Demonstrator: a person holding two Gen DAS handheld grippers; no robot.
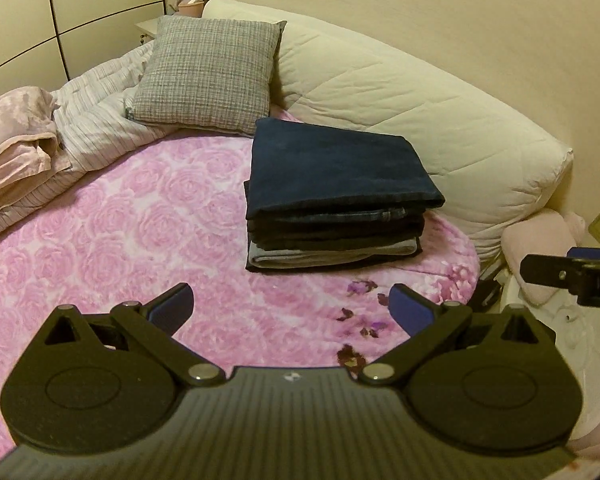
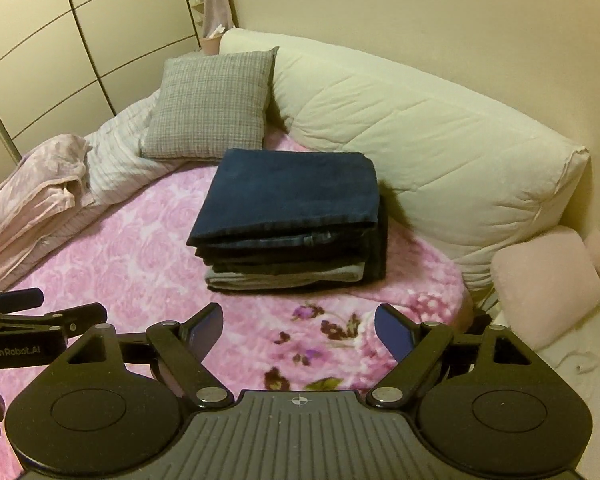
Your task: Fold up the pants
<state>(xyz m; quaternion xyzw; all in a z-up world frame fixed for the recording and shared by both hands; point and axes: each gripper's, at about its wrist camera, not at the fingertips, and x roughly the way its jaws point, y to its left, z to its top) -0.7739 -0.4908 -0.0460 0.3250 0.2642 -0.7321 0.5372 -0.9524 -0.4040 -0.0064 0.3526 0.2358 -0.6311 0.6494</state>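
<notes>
Pants [image 1: 332,168] on top of a neat stack [image 1: 334,240] of folded clothes, dark blue, folded flat into a near square. Stack resting on the pink rose blanket [image 1: 120,216] of the bed, close to the long white bolster [image 1: 400,92] and just in front of the grey checked pillow [image 1: 204,76]. Thick folded edge of the pants facing the cameras, long side running left to right, far edge toward the pillow. Below the blue pants, darker pieces and one light grey piece [image 1: 332,252] near the bottom.

Left gripper [image 1: 292,306] low over the blanket, well short of the stack, jaws spread wide, nothing between them. Right gripper [image 2: 299,328] beside it, also over the blanket and apart from the stack, jaws spread wide and holding nothing. Blue pads [image 2: 394,330] on the insides of the fingers.

Striped quilt [image 1: 100,120] and crumpled pink cloth [image 1: 16,136] bunched at the left side of the bed. Small pink cushion [image 2: 544,284] at the right.
</notes>
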